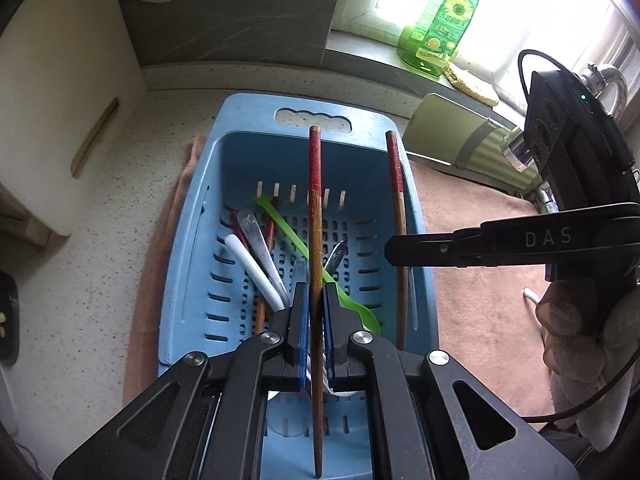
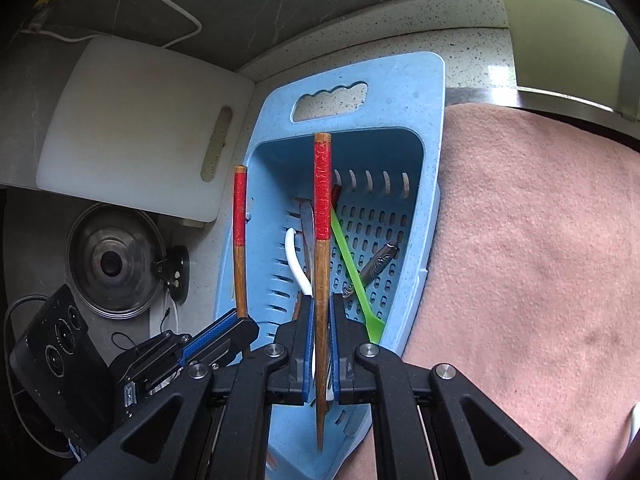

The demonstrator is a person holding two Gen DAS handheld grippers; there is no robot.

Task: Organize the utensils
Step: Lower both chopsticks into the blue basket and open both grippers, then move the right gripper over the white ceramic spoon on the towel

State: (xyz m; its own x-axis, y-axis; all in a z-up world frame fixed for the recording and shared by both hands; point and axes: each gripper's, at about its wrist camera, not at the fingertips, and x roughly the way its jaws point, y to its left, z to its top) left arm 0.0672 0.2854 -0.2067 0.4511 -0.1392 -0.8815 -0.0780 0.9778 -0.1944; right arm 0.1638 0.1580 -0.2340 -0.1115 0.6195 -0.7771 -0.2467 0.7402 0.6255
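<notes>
A blue slotted basket [image 1: 188, 240] [image 2: 428, 128] holds a green plastic spoon [image 1: 352, 304] [image 2: 352, 272], a white-handled utensil [image 1: 256, 268] [image 2: 294, 260] and metal spoons [image 1: 256, 236] [image 2: 378, 266]. My left gripper [image 1: 315, 292] [image 2: 240, 322] is shut on a wooden chopstick with a red end [image 1: 315, 208] [image 2: 240, 240], held over the basket. My right gripper [image 2: 320, 304] [image 1: 394, 250] is shut on a matching red-ended chopstick [image 2: 322, 220] [image 1: 398, 208] beside it. Both sticks point their red ends away from the cameras.
A pink towel [image 1: 480, 272] [image 2: 540, 240] lies under and right of the basket. A white cutting board [image 2: 132, 128] [image 1: 60, 92] leans at the left, with a pot lid [image 2: 112, 260] below it. A green oil bottle [image 1: 440, 28] stands on the windowsill; a faucet [image 1: 604, 80] is at the far right.
</notes>
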